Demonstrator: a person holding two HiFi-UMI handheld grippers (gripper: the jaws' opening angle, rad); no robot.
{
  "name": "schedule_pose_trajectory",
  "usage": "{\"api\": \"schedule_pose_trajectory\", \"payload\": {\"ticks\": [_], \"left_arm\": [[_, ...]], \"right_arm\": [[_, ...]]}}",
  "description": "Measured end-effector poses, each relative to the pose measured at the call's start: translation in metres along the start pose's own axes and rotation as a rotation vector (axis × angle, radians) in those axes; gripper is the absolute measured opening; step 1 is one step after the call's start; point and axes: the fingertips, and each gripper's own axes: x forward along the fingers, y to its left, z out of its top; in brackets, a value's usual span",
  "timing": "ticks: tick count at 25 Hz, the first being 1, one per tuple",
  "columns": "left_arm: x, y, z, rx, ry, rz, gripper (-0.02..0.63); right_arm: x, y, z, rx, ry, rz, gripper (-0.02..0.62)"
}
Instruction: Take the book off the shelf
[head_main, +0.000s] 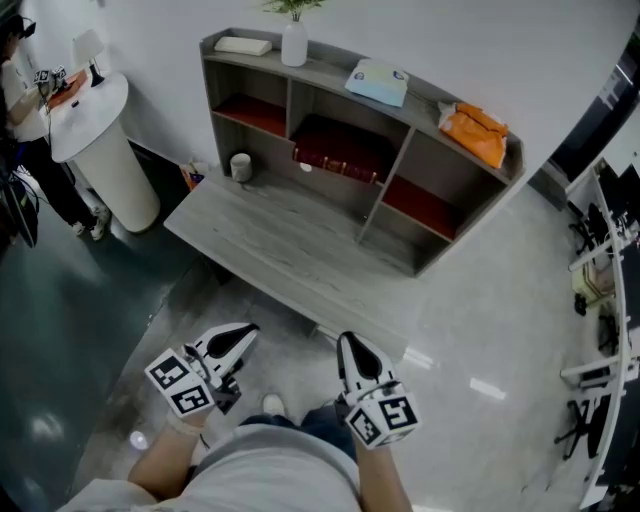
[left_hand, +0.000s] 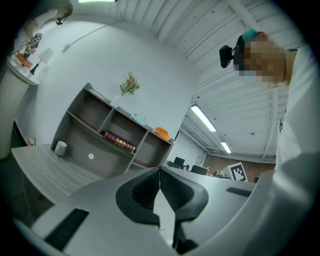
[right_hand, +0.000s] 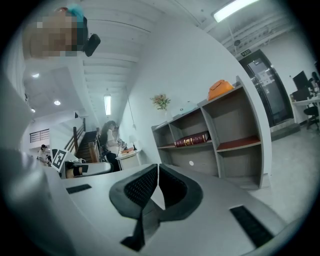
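Note:
A dark red book (head_main: 340, 152) with gold bands lies flat in the middle compartment of the grey shelf unit (head_main: 400, 165). It also shows as the book (left_hand: 119, 141) in the left gripper view and the book (right_hand: 192, 139) in the right gripper view. My left gripper (head_main: 243, 337) and right gripper (head_main: 349, 350) are held low in front of my body, well short of the desk. Both point toward the shelf. Each is shut with its pads together and nothing between them, as the left gripper (left_hand: 160, 172) and right gripper (right_hand: 158, 169) views show.
A grey desk (head_main: 270, 240) runs in front of the shelf unit. A white cup (head_main: 240, 166) stands at its back left. On the shelf top sit a white vase (head_main: 294, 42), a light blue book (head_main: 378, 82) and an orange bag (head_main: 474, 132). A white round stand (head_main: 100, 150) is at left.

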Motion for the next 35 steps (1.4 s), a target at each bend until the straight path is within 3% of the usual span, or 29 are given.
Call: {"api": "schedule_pose_trajectory", "payload": {"ticks": [7,17,22,27,32,35], "left_arm": [[0.035,0.023,-0.002,-0.051,0.016,-0.003,0.017],[0.135,0.061,0.003,-0.209,-0.035,0.046,0.018],[0.198,0.076,0.008,-0.328,-0.088,0.061,0.023],[0.253,0.091,0.009,-0.448,-0.153,0.104,0.103],[0.297,0.109,0.014,-0.687,-0.299,0.098,0.185],[0.321,0.123,0.018,-0.784,-0.359,0.09,0.262]], "right_arm": [[0.031,-0.025,0.003,0.019,0.007,-0.006,0.02],[0.085,-0.111,0.029,0.053,0.033,0.074,0.02],[0.106,-0.164,0.041,0.086,0.044,0.117,0.02],[0.117,-0.2,0.053,0.124,0.047,0.181,0.02],[0.121,-0.226,0.06,0.143,0.057,0.23,0.02],[0.121,-0.241,0.061,0.157,0.058,0.227,0.02]]}}
